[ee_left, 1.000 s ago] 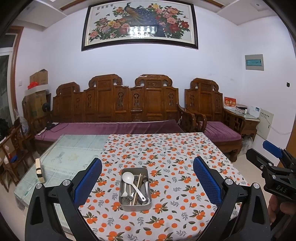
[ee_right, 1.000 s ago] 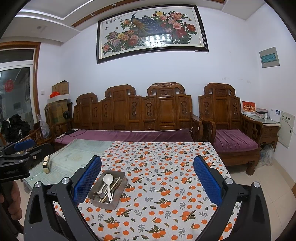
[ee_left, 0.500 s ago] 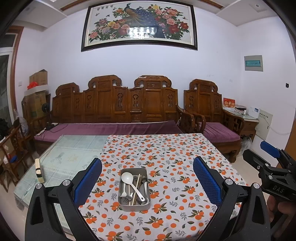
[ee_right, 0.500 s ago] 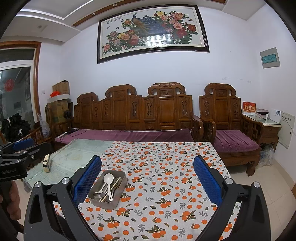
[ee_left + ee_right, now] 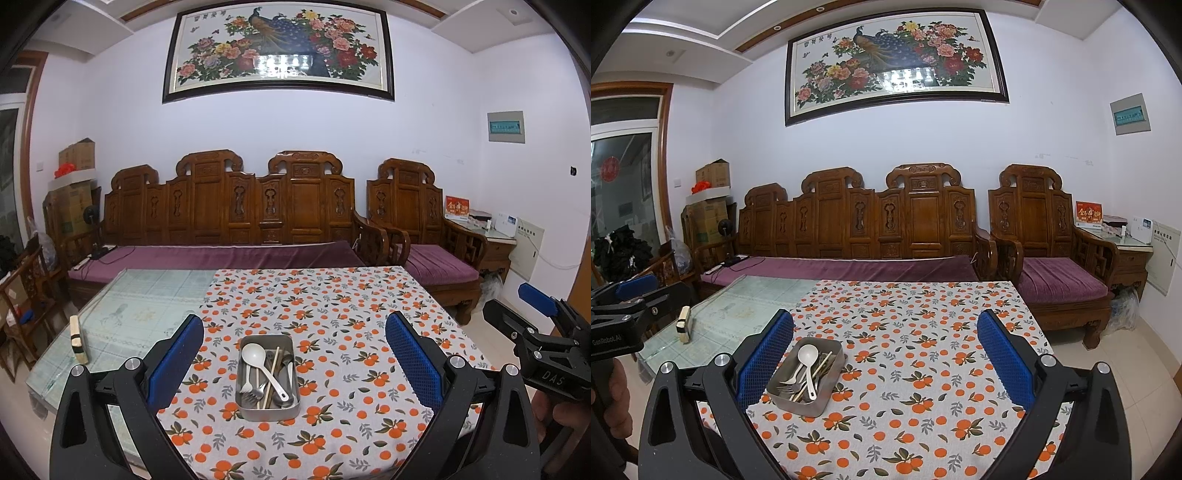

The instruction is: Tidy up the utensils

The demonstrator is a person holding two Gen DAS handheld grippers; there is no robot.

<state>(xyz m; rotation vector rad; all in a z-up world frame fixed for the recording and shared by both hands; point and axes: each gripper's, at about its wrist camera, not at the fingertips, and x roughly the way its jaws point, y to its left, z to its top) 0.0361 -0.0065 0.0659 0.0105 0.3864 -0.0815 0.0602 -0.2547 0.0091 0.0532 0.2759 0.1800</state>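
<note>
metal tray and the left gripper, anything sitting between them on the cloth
Nothing. In the left wrist view only bare orange-print tablecloth lies between the open left gripper and the metal tray of utensils.

You see the tablecloth (image 5: 332,314) is pale grey-white with a pattern of orange fruits and grey-green leaves. At 6 o'clock in your left view the tray (image 5: 268,410) is plain silver metal, and in it the spoon (image 5: 255,355) is white, the chopsticks (image 5: 273,369) light wood colour, the forks (image 5: 246,387) silver. The pads (image 5: 176,362) of your left gripper (image 5: 295,363) are blue with a fine mesh texture on a black frame. At 9 o'clock the glass tabletop (image 5: 140,306) is pale green with a faint grid pattern. At 12 o'clock the sofa (image 5: 229,206) is brown carved wood with a purple cushion (image 5: 221,256).
</note>
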